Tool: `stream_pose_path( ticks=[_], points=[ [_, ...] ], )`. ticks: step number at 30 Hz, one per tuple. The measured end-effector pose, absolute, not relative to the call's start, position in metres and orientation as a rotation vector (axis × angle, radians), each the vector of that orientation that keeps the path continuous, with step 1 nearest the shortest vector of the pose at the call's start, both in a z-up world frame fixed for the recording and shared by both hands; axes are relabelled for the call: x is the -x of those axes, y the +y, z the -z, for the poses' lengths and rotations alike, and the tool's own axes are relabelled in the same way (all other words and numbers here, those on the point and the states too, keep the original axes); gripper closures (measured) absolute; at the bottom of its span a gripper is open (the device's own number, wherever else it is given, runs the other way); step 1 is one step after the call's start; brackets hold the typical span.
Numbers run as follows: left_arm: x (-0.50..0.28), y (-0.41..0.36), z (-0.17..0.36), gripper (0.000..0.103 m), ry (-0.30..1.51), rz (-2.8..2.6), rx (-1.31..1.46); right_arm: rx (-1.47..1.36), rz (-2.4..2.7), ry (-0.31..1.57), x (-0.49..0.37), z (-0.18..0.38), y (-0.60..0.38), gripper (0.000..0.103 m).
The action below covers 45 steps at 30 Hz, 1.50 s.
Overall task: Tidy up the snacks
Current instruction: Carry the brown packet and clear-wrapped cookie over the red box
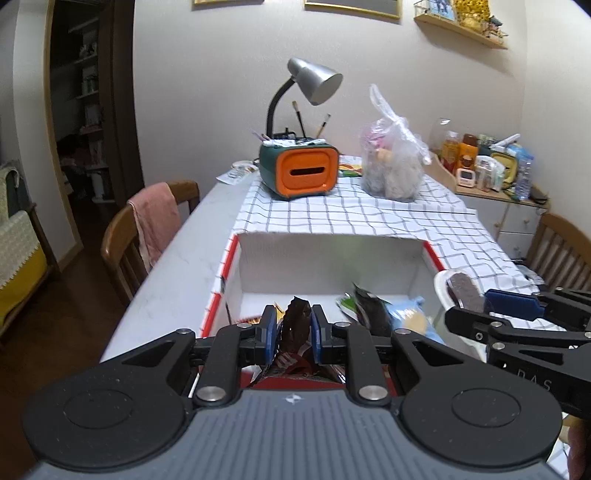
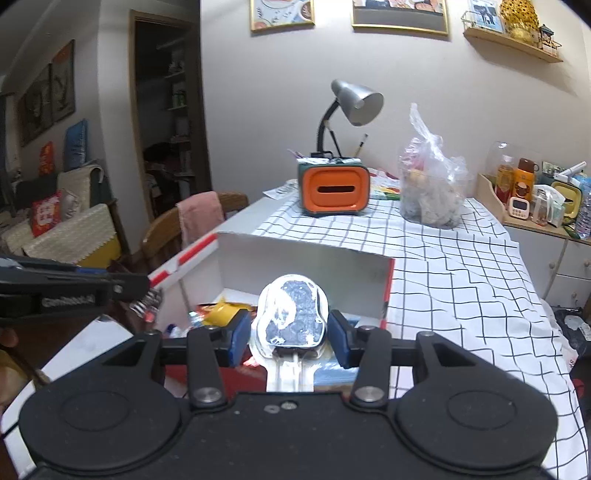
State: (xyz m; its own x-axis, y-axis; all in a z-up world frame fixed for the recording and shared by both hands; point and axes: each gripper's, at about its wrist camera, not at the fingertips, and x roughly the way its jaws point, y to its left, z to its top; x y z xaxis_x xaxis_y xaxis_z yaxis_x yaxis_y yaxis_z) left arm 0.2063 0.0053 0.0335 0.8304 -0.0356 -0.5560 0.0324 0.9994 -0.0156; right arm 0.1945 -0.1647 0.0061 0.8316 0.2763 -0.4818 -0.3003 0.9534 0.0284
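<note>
Box (image 1: 332,266) on table (image 1: 177,266), lamp (image 1: 310,85) and bag (image 1: 391,166) behind.

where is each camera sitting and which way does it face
Left wrist: on the left hand-held gripper, facing along the table into the white box; it pinches a brown packet; right hand-held gripper at right.
Right wrist: on the right hand-held gripper, same direction, holding a clear packet.
Both share the box, lamp, orange holder.

- This is looking like a home, a room for eating and living in.
- A table (image 2: 461,266) wearing a checked cloth (image 2: 443,251) is sitting in the middle.
- Wooden chairs (image 1: 122,240) are standing beside the table.
- Framed pictures (image 2: 399,16) are hanging on the wall behind the table.
- A sofa with cushions (image 2: 46,214) is sitting left of the table.
</note>
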Motion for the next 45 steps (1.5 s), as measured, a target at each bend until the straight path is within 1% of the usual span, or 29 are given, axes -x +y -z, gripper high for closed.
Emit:
stream_pose_path(
  ticks=[5,11,19,31,41,44,45],
  points=[
    [-0.232,0.006,-0.030,0.085,0.611,0.034,-0.006,0.053,-0.270,0.520,-0.222,-0.003,-0.165,0.058],
    [-0.260,0.004,-0.018,0.085,0.642,0.028,-0.036,0.063,-0.257,0.584,-0.252,0.018,-0.160,0.058],
    [-0.288,0.008,0.009,0.085,0.713,0.014,-0.043,0.080,-0.216,0.619,-0.280,0.038,-0.152,0.058],
    [-0.300,0.001,0.042,0.084,0.798,0.021,-0.096,0.100,-0.247,0.676,-0.284,0.054,-0.144,0.058],
    [-0.289,0.000,0.043,0.084,0.790,0.029,-0.096,0.084,-0.237,0.685,-0.280,0.056,-0.148,0.058],
    [-0.283,0.000,0.039,0.080,0.780,0.033,-0.086,0.062,-0.247,0.687,-0.276,0.053,-0.151,0.057],
    [-0.281,0.000,0.037,0.076,0.776,0.034,-0.084,0.056,-0.249,0.685,-0.273,0.052,-0.152,0.057]
  ],
)
